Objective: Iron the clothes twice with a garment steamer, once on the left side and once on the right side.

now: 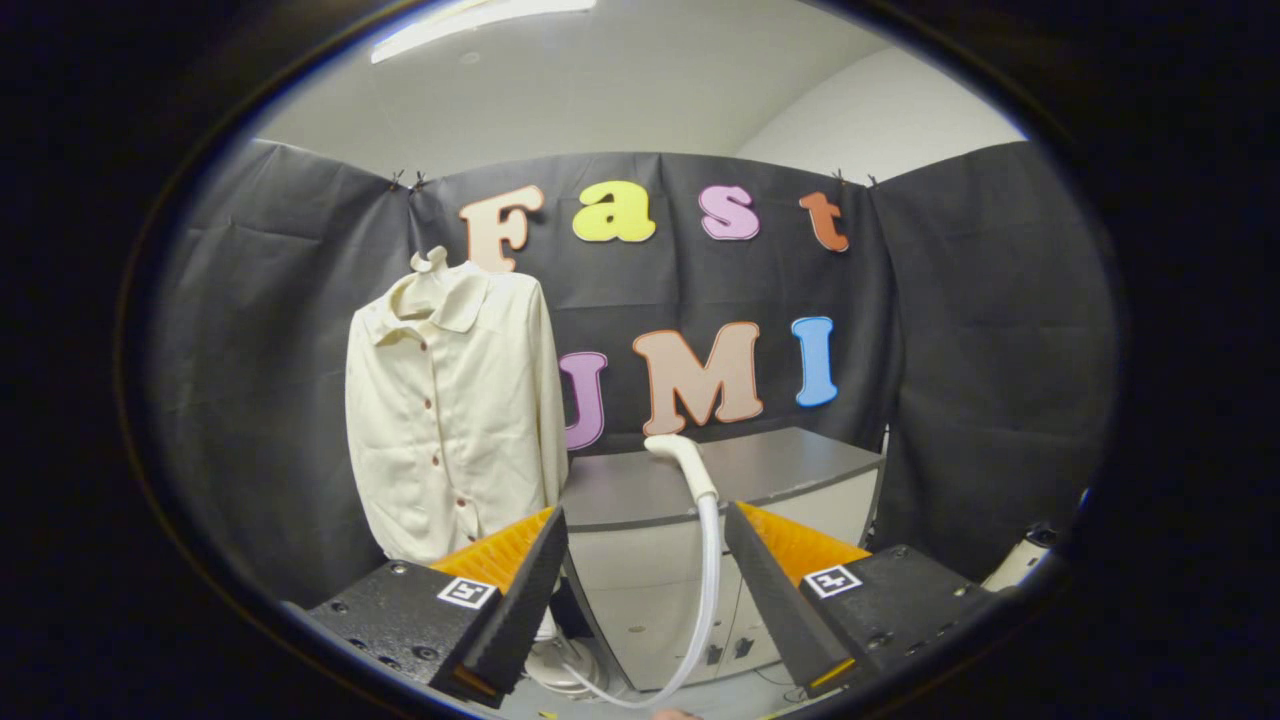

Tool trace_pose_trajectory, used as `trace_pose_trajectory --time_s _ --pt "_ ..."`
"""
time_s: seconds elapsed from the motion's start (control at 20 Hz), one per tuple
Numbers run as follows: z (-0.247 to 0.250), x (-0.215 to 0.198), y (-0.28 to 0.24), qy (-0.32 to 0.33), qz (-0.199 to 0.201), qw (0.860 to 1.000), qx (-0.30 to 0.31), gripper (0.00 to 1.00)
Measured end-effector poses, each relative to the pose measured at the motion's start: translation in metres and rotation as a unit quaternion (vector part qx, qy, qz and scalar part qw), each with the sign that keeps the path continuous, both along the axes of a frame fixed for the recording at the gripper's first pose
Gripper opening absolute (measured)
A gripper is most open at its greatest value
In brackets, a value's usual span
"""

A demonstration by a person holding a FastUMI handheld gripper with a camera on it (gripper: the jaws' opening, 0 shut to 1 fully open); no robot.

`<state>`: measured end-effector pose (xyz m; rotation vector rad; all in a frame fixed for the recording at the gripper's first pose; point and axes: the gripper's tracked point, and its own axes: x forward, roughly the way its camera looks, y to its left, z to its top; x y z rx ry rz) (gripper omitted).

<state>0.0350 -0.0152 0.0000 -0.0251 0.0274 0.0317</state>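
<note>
My tongs gape wide, nothing between the fingers.

A cream button-front shirt hangs at far left against the black booth wall. The steamer head lies on the near edge of a grey cabinet, just ahead of my fingers, its white hose dropping between them to the floor. Each finger block carries a square coded marker; I read no brand or label.

- Steamer hose: lower loop passes behind the spread, empty fingers of the gripper
- Shirt: hem hidden by one finger
- Steamer base: largely concealed
</note>
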Motion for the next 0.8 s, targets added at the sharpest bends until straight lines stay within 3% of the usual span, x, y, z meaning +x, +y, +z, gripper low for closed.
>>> trace_pose_trajectory --time_s 0.4,0.8 --pt "0.021 0.075 -0.004 0.007 0.035 0.999 -0.012 0.96" --pt "0.035 0.209 -0.022 0.058 0.039 0.997 -0.033 0.97"
